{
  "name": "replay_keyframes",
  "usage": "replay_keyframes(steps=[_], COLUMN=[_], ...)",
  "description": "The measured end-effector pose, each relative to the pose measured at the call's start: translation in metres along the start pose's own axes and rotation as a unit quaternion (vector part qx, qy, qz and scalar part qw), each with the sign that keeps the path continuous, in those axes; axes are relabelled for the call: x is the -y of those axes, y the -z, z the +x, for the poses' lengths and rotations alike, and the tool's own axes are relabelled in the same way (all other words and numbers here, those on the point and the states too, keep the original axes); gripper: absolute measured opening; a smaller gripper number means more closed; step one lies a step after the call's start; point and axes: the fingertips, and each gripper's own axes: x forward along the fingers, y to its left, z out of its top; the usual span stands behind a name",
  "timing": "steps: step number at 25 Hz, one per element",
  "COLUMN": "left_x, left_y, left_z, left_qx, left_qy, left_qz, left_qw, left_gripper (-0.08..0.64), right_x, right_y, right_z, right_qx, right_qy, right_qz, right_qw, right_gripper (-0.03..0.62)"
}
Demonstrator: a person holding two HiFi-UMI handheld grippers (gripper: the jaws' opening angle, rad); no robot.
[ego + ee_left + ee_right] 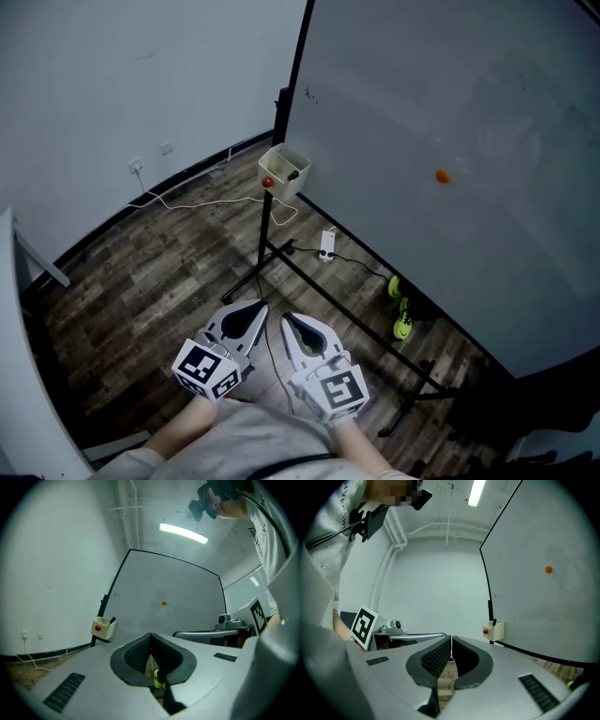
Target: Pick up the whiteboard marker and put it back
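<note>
A cream holder box (284, 171) hangs at the lower left corner of the whiteboard (450, 141). A red round magnet (268, 182) is stuck on its front. The black whiteboard marker (292, 174) pokes out of the box top, also seen in the left gripper view as the marker (111, 620) and in the right gripper view as the marker (494, 621). My left gripper (253, 311) and right gripper (292, 322) are held side by side low in front of me, far from the box. Both have jaws closed together with nothing between them.
The whiteboard stands on a black metal frame (309, 281) over a wooden floor. An orange magnet (442, 175) sits on the board. On the floor lie a white power strip (327, 245), a white cable (216, 201) and green shoes (401, 319).
</note>
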Motion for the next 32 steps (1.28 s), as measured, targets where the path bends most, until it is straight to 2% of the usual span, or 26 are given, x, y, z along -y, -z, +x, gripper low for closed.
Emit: replay_keyframes(steps=[3,6,19,24,32], left_x=[-0.021,-0.042,-0.112,-0.123,-0.139], left_y=[-0.001,-0.003,-0.006,-0.004,-0.004], left_z=[0.007,0.009,0.006,0.009,0.025], left_qx=[0.001,-0.003,-0.002,-0.004,-0.002], left_qy=[0.012,0.011,0.011,0.007,0.007], left_qz=[0.002,0.000,-0.003,-0.007,-0.004], left_qw=[0.9999,0.9999,0.9999,0.9999,1.0000], left_gripper=[0.015,0.015,0.015,0.015,0.015], right_x=[0.011,0.014,0.018,0.021,0.040], right_y=[0.007,0.013,0.013,0.021,0.018], right_z=[0.020,0.039,0.100,0.107,0.120], right_qx=[-0.019,-0.027,-0.014,-0.026,-0.015], right_qy=[0.022,0.026,0.039,0.041,0.042], right_qz=[0.013,0.019,0.021,0.024,0.023], right_qw=[1.000,0.999,0.999,0.999,0.999], right_gripper=[0.020,0.020,0.020,0.020,0.020])
